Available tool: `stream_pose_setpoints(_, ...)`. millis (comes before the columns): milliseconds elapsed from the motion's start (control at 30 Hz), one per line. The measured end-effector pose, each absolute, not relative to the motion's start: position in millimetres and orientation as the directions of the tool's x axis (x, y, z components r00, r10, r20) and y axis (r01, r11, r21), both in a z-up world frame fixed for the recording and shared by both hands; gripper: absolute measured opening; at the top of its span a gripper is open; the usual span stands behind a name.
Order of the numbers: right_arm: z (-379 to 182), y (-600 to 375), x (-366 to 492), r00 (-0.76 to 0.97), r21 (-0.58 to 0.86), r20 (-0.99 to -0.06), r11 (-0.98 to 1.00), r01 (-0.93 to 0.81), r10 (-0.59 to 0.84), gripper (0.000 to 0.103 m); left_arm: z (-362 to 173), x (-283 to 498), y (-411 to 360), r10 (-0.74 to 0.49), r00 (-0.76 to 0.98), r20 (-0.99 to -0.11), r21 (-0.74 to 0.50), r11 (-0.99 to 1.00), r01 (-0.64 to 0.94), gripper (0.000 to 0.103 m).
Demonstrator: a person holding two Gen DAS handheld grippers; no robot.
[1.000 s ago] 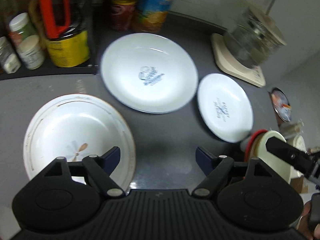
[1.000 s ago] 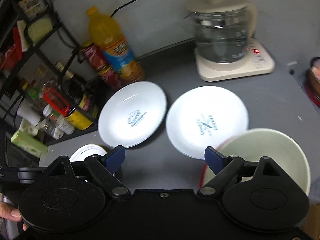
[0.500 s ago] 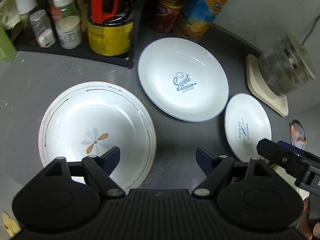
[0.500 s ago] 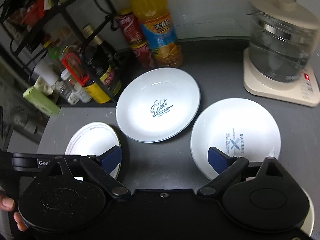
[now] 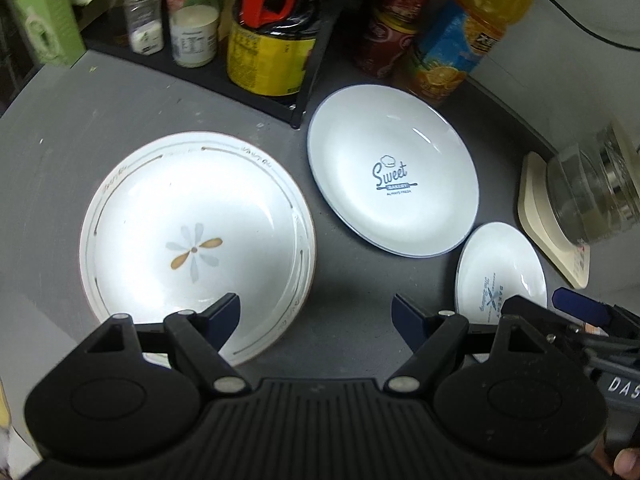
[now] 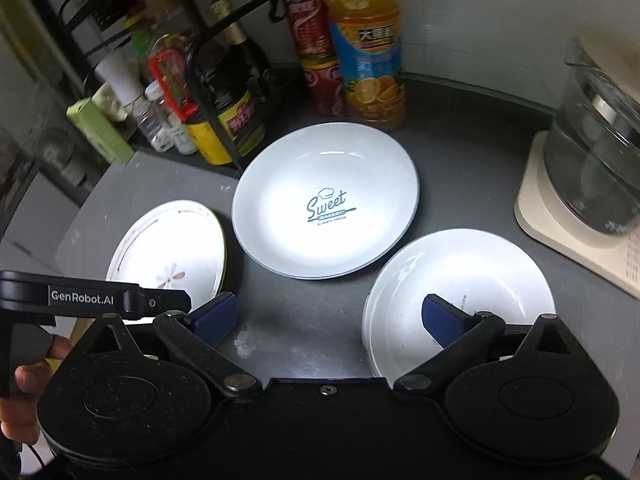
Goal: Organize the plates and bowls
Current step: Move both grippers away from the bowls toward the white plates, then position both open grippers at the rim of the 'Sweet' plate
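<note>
Dark grey counter (image 5: 352, 292), matte, a few pale specks. Three white plates flat on it, apart from each other: flower plate (image 5: 196, 248) at left, "Sweet" plate (image 5: 394, 168) in middle toward the back, small bakery plate (image 6: 460, 280) at right, nearer the front. Black wire rack (image 6: 208, 80) at back left with jars and bottles. Behind the "Sweet" plate, orange juice bottle (image 6: 368, 52) upright, just beside stacked red cans (image 6: 316, 52). Cream kettle base (image 6: 560, 232) at right edge, glass kettle (image 6: 600, 128) on it. Green box (image 5: 44, 16) at far left by rack.
</note>
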State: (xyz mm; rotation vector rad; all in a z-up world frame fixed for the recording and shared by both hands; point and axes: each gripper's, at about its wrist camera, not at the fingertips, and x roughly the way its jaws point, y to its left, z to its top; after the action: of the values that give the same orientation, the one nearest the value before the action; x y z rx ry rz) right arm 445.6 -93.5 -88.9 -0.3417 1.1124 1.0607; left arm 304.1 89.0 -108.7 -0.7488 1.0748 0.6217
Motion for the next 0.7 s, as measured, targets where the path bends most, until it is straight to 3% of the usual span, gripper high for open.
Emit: stream_pose_setpoints(700,-117.1,-66.6,484.5,0.050,0.247,-0.854,0.486,-0.839,0.519,0.100,-122.1,313.5,92.6,0.131,0.398,-0.908,-0.292,0.482,-0.826,0.079)
